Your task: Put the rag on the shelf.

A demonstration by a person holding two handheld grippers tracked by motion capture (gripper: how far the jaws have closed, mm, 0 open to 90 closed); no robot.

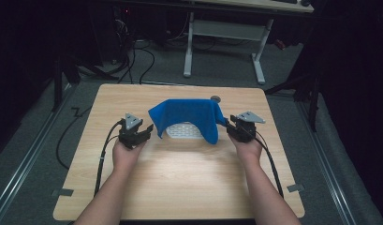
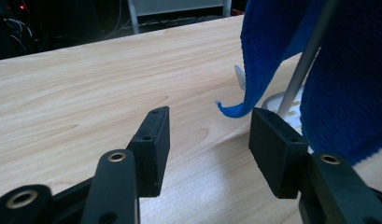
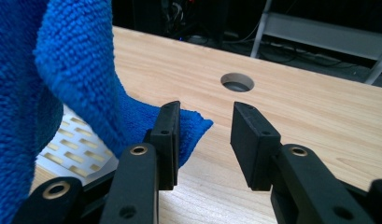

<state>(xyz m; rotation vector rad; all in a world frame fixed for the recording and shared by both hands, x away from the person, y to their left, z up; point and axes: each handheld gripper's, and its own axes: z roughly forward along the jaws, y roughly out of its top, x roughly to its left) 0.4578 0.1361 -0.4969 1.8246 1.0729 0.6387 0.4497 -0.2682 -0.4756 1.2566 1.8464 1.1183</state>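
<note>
A blue cloth [image 1: 189, 115] hangs draped over a white stand with a slotted base [image 1: 183, 131] at the table's middle. My left gripper [image 1: 147, 132] sits just left of the cloth, open. In the left gripper view a hanging cloth corner [image 2: 235, 109] dangles just beyond the open gripper [image 2: 209, 122], beside a thin metal rod [image 2: 300, 70]. My right gripper [image 1: 231, 123] is at the cloth's right edge, open. In the right gripper view a cloth corner [image 3: 194, 126] pokes past the left jaw into the gap of that gripper [image 3: 207, 122].
The wooden table [image 1: 180, 183] has a round hole [image 3: 237, 82] near its far edge, behind the cloth. A white desk frame [image 1: 226, 42] and cables lie on the floor beyond. Both forearms come in from the near edge.
</note>
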